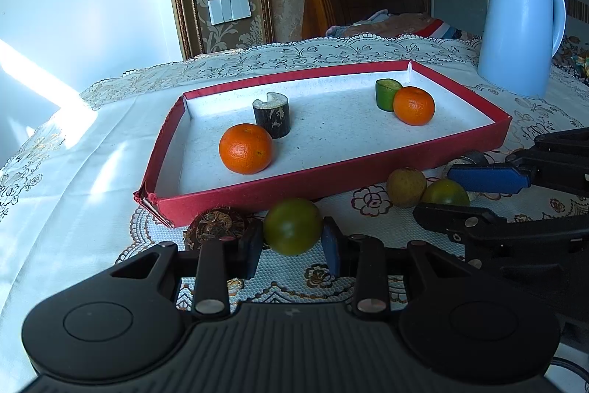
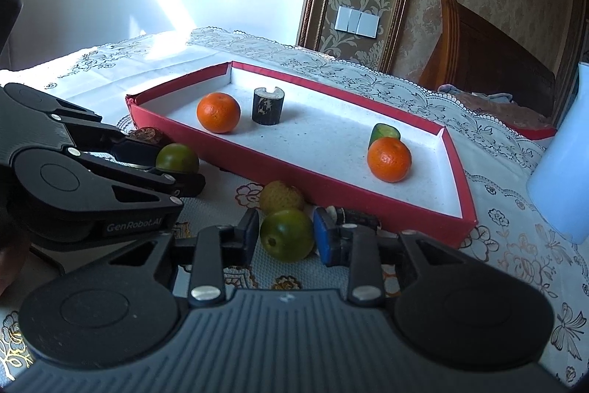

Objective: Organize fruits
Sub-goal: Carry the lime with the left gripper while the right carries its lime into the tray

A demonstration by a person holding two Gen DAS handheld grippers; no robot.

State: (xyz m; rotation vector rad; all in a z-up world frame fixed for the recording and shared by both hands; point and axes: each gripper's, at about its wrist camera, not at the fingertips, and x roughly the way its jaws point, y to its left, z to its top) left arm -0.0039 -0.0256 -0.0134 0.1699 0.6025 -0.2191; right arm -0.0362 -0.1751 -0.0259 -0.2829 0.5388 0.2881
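Now | left tongs (image 1: pixel 292 247) pinch green citrus (image 1: pixel 292 226) | right tongs (image 2: pixel 285 236) pinch green fruit (image 2: pixel 286 234)

Two orange mandarins lie in the red tray (image 1: pixel 460 150): one (image 1: pixel 246 148) at its near left, one (image 1: pixel 413 105) at its far right. Two short cylinders stand in the tray too, a dark one (image 1: pixel 271 115) on the left and a green one (image 1: pixel 386 93) on the right. Near the tray on the tablecloth (image 1: pixel 73 179) lie two green citrus fruits (image 1: pixel 292 225) (image 1: pixel 445 193), one yellowish fruit (image 1: pixel 405 187) and one brown spiky item (image 1: pixel 213 221). One pale blue kettle (image 1: pixel 519 32) stands far right.
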